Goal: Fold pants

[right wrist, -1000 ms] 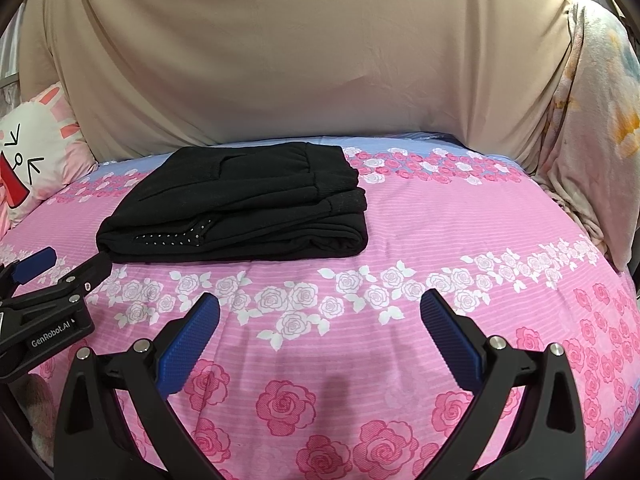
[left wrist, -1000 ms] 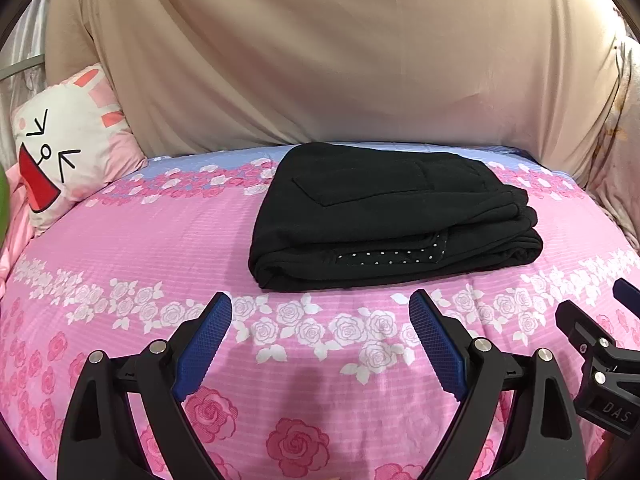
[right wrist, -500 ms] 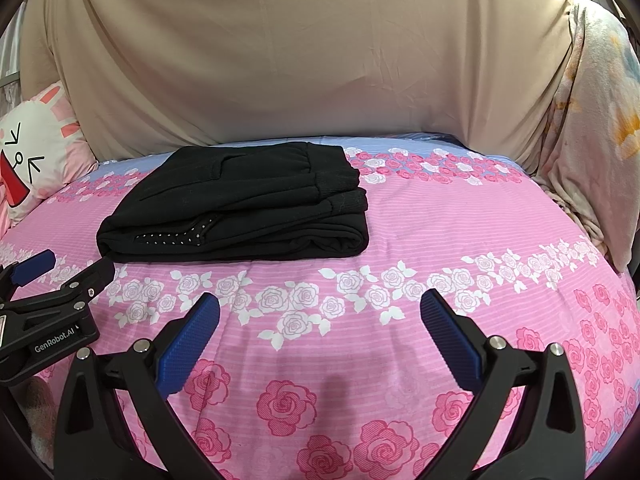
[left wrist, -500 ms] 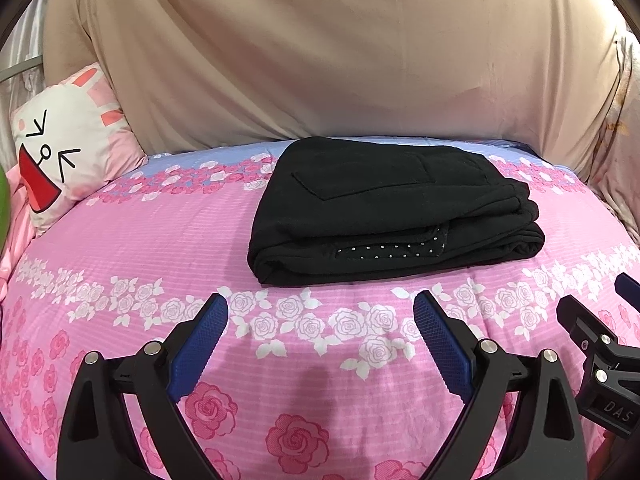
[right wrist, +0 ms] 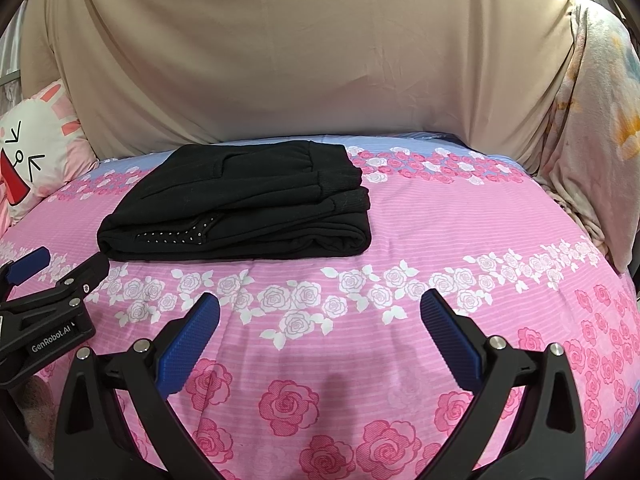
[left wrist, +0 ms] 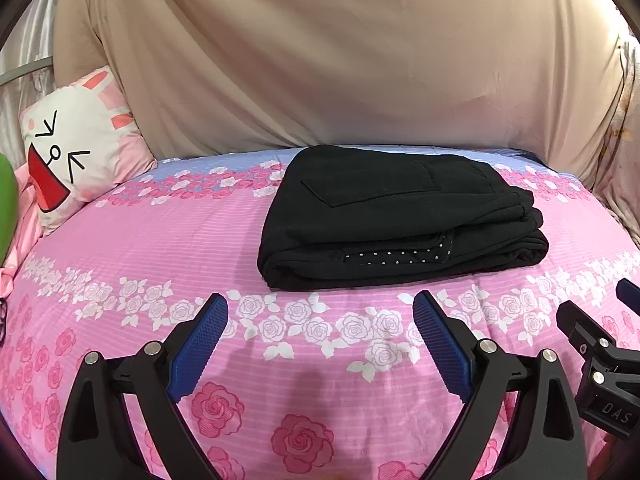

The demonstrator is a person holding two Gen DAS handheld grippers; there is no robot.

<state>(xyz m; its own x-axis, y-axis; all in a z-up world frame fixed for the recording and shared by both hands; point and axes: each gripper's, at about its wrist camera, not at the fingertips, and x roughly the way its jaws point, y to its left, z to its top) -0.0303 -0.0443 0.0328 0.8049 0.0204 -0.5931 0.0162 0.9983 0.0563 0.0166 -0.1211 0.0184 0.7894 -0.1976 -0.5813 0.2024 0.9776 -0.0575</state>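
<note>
Folded black pants [left wrist: 400,216] lie on a rose-print bed [left wrist: 160,240], beyond two empty claws.

The left claw [left wrist: 320,334] and the right claw [right wrist: 320,332] both hover with jaws spread wide, gripping nothing, just short of the bundle's near edge. A cartoon rabbit pillow [left wrist: 76,148] leans far left of the left claw, against a beige drape [right wrist: 320,60].

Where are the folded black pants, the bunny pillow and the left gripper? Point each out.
folded black pants [left wrist: 384,208], left wrist view, top layer.
bunny pillow [left wrist: 76,148], left wrist view, printed face.
left gripper [left wrist: 320,344], left wrist view, between its open fingertips.
</note>
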